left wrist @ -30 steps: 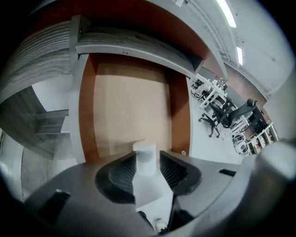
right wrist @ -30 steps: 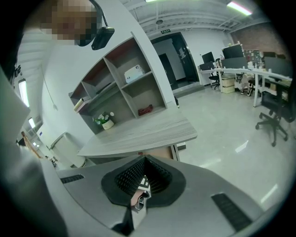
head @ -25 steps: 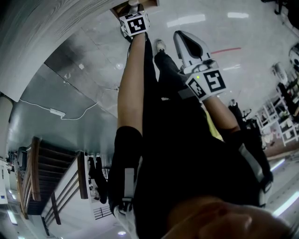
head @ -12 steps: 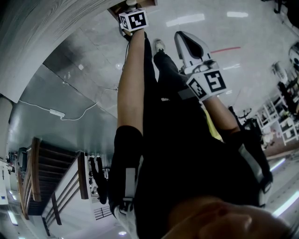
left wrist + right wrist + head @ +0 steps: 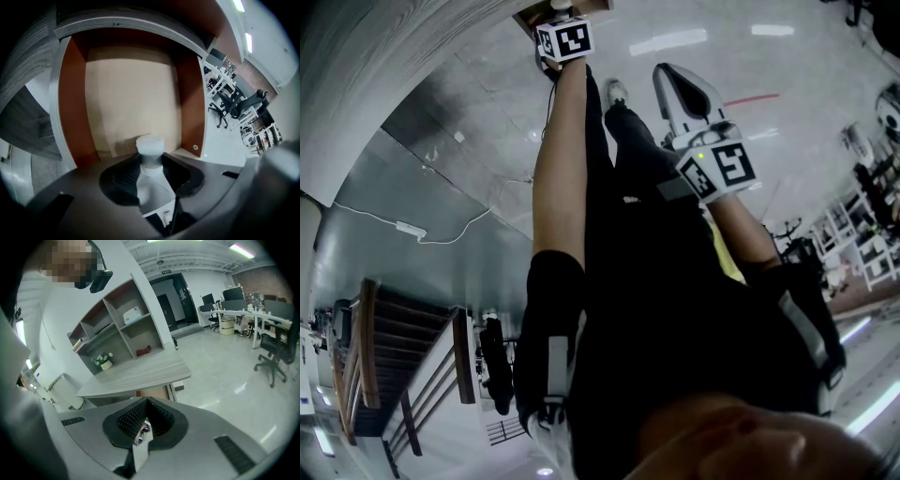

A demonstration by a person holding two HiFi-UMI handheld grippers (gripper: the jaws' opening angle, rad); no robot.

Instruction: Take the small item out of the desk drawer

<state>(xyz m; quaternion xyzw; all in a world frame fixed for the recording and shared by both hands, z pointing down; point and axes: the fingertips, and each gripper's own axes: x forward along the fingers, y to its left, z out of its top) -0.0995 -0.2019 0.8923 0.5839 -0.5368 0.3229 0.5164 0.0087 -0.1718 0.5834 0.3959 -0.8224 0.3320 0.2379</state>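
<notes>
The desk drawer (image 5: 131,93) stands open, with a pale floor and brown sides. A small white capped bottle (image 5: 150,146) stands upright near its front edge. My left gripper (image 5: 151,161) reaches into the drawer with its jaws closing on the bottle, and both black pads lie against its sides. In the head view only the left gripper's marker cube (image 5: 565,39) shows, at the drawer (image 5: 534,14) under the grey desk top (image 5: 356,75). My right gripper (image 5: 673,80) hangs off to the right over the floor, shut and holding nothing; in its own view the right gripper (image 5: 143,425) faces the desk (image 5: 136,373).
A grey shelf unit (image 5: 122,324) stands on the desk's far side with a small flower pot (image 5: 104,363). An office chair (image 5: 274,357) and more desks stand at the right. A white cable (image 5: 441,230) lies on the shiny floor.
The left gripper has pushed slightly further towards the drawer. The right gripper has stayed where it was.
</notes>
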